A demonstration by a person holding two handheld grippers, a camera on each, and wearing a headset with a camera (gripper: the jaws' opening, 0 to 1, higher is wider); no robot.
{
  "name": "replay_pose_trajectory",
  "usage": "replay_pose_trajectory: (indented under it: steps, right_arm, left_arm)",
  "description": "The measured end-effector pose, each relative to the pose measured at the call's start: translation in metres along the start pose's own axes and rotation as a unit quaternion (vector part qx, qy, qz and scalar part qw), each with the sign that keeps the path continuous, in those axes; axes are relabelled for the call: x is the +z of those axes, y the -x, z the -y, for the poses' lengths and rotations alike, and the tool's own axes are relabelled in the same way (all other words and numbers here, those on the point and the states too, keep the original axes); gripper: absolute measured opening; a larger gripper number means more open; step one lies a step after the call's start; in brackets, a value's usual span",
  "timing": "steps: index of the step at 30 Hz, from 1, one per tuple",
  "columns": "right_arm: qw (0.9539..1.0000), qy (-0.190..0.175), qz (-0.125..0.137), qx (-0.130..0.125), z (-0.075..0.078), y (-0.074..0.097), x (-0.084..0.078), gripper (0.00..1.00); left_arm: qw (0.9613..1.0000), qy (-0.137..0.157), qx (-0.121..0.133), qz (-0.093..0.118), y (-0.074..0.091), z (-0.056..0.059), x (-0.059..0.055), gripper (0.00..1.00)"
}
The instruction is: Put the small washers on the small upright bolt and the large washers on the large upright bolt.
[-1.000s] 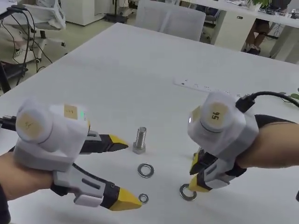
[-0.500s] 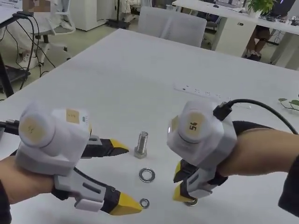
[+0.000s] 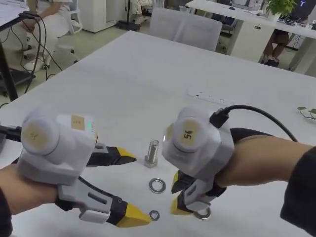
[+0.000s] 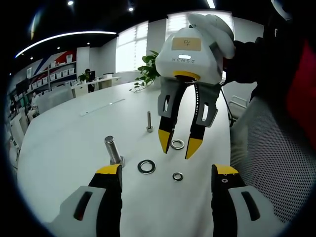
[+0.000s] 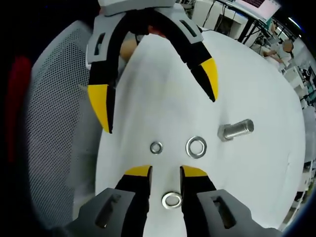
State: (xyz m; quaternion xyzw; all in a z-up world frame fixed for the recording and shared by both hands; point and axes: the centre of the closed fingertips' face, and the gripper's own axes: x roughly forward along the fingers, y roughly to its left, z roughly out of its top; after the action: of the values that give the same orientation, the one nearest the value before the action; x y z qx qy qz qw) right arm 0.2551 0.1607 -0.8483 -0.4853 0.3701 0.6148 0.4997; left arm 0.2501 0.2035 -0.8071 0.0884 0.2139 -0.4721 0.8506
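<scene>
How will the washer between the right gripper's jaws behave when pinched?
Lying flat on the smooth table, the washer may skid rather than lift. It looks like thin metal: probably light, stiff, and apt to roll if dropped.

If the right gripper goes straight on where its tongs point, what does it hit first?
Most likely the washer lying between the right gripper's open tongs, then the white table under it. Depth is hard to judge here.

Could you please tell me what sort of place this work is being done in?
Probably an open-plan office or lab: a big white table, an office chair behind it, and further desks with a potted plant.
</scene>
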Motion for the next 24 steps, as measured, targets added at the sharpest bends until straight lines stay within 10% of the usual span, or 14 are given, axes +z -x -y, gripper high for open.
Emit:
replay_pose_trajectory:
  steps: [24]
  right_arm:
    - [0.9998, 0.011, 0.004, 0.015, -0.002, -0.012, 0.014, 0.26]
  left_arm:
    - [1.0, 0.002, 0.002, 0.001, 0.002, 0.0, -0.003, 0.73]
